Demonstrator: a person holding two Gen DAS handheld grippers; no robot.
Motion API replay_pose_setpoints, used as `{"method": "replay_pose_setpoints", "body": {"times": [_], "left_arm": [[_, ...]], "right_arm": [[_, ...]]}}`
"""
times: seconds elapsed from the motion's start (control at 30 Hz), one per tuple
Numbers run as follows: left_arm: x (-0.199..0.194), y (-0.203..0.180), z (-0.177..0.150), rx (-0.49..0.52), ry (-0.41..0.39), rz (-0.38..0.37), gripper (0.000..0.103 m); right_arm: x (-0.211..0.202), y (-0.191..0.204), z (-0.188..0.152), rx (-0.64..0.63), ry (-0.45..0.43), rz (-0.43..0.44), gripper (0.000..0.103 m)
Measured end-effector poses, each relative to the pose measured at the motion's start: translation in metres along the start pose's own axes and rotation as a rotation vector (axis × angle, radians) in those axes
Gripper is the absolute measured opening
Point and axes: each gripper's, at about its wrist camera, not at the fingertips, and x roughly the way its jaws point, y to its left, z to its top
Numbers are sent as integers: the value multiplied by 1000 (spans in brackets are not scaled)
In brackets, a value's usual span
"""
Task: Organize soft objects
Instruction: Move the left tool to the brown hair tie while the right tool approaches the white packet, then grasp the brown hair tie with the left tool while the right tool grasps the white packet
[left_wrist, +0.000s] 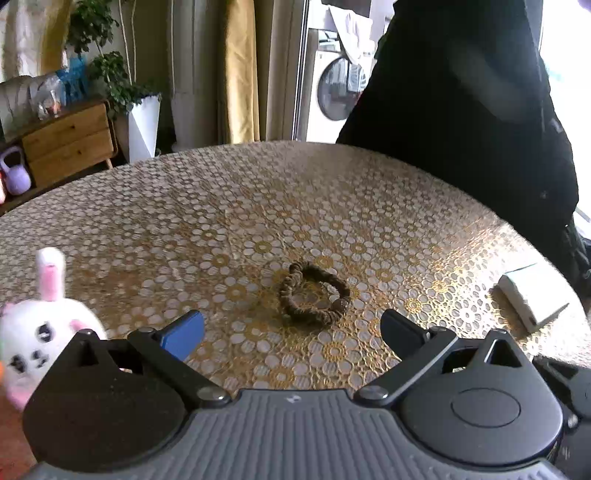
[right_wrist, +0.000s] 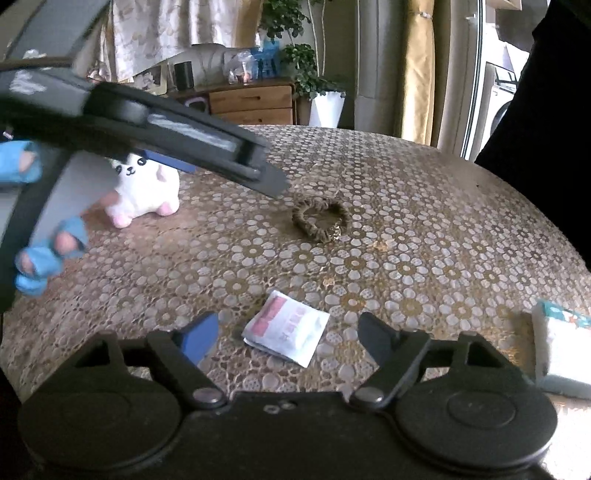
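- The right gripper (right_wrist: 286, 338) has its jaws apart and grasps nothing; the small packet (right_wrist: 286, 332) lies flat between them at 12 o'clock.
- The left gripper (left_wrist: 291, 328) is also released, with the brown scrunchie (left_wrist: 314, 293) just ahead at 12 o'clock.
- To grip well, I would lower each until the fingers straddle its item, then close gently.
- Farther, the white plush (right_wrist: 142, 188) sits at 10 o'clock on the table (right_wrist: 443, 206).

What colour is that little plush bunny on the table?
The bunny is white with pink ears and feet, seen best in the right wrist view.
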Motion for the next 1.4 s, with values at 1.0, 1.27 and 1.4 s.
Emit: {"method": "replay_pose_setpoints", "body": {"times": [1.0,1.27,1.4], "left_arm": [[94,-28,12,52,55,47,61],[87,-20,12,32,44,52,22],[81,-16,11,36,39,49,17]], "right_arm": [[28,6,-10,-8,-1,-57,50],[21,2,-12,6,-6,-70,39],[18,0,-12,22,-8,-72,36]]}}
